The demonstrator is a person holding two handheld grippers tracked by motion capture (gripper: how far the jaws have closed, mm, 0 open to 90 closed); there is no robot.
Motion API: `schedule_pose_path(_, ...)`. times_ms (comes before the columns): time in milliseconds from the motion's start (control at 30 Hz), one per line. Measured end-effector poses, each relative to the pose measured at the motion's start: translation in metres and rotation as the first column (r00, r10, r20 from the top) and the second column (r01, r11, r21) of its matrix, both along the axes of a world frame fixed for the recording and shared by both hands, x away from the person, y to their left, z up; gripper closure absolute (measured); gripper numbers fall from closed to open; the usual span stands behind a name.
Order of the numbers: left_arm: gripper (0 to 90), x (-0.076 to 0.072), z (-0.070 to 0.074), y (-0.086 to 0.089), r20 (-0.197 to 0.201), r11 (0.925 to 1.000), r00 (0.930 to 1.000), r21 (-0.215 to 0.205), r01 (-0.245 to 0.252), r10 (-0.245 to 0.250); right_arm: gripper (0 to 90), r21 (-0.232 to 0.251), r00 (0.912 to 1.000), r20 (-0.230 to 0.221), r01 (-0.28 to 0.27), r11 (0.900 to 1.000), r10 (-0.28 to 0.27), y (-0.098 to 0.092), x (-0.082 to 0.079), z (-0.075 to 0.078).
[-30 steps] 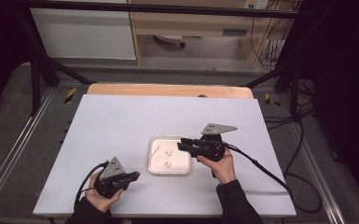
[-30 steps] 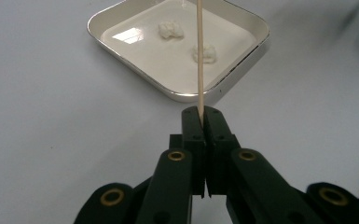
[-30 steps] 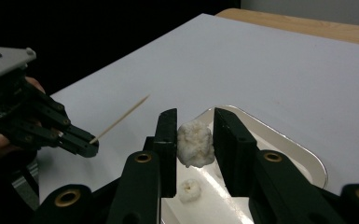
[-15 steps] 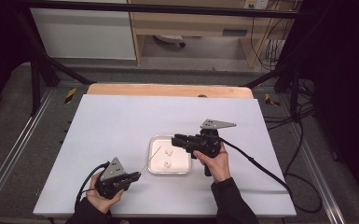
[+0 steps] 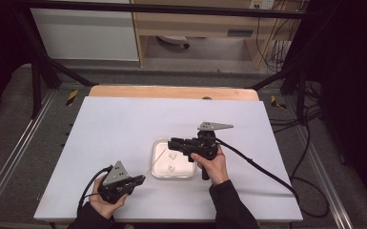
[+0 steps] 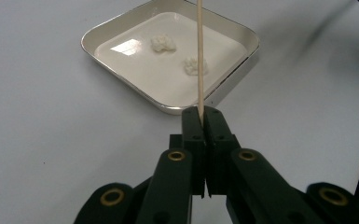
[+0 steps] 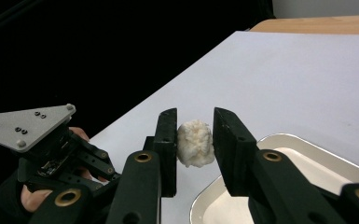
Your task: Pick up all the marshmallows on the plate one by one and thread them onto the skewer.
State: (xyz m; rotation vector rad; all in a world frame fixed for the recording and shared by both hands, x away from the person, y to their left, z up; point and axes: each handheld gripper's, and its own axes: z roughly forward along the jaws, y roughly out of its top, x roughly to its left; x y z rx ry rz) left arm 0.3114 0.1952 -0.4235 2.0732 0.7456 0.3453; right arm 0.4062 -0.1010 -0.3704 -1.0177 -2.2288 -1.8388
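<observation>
A shallow white square tray (image 5: 158, 174) sits near the table's front middle, with two small white lumps (image 5: 173, 155) in it. My right gripper (image 5: 171, 143) hovers over the tray's far edge. In the right gripper view it (image 7: 195, 116) is shut on a third white lump (image 7: 195, 143), held above the tray's rim (image 7: 214, 196). My left gripper (image 5: 141, 179) rests left of the tray and is shut on a thin wooden stick (image 6: 199, 56). The stick slants up over the tray (image 6: 168, 109) and passes above one lump (image 6: 196, 66).
The white tabletop (image 5: 124, 124) spreads wide to the left and back, with a wooden strip (image 5: 171, 92) along its far edge. The right gripper's cable (image 5: 262, 171) trails off to the right. Dark floor and metal rails surround the table.
My right gripper has moved a little to the left over the tray with the lump still in it. The left gripper and stick have stayed put.
</observation>
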Motion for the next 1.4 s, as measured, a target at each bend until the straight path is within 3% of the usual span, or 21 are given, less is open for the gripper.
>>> schedule_pose_path(733, 88.5, -0.001, -0.001, -0.002, 0.006, 0.9999, 0.9998, 0.003, 0.017, -0.017, 72.7, 0.006, 0.9985, -0.042, -0.034, 0.999, 0.034, 0.008, 0.002, -0.011)
schedule_pose_path(1400, 88.6, -0.002, -0.003, -0.005, 0.010, 0.9991, 0.9996, 0.032, 0.027, -0.027, 78.0, 0.022, 0.9971, -0.045, -0.061, 0.998, 0.062, 0.015, -0.003, -0.021)
